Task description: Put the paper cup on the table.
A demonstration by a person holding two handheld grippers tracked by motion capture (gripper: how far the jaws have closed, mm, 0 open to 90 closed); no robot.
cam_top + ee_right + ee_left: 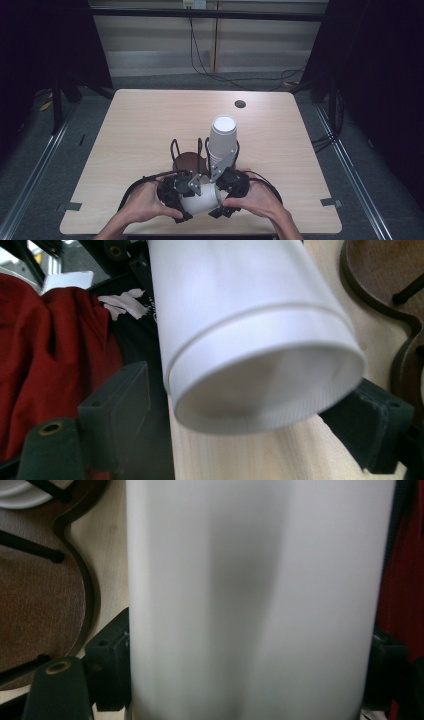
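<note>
A white paper cup (200, 200) lies on its side in the air just above the table's front edge, between both hands. My left gripper (187, 201) is shut on it; in the left gripper view the cup's wall (250, 600) spans the whole space between the two black jaws. My right gripper (216, 194) is shut on the cup's narrower bottom end (260, 370), whose recessed base faces that camera. Behind the hands, a stack of upside-down white cups (223, 140) stands in a black wire holder with a brown base (185, 161).
The holder's brown base (35, 605) and wire legs sit close behind the grippers. A dark round hole (240, 104) marks the table's far side. Red clothing (50, 350) hangs at the table's near edge. Bare wood (130, 130) stretches left of the holder.
</note>
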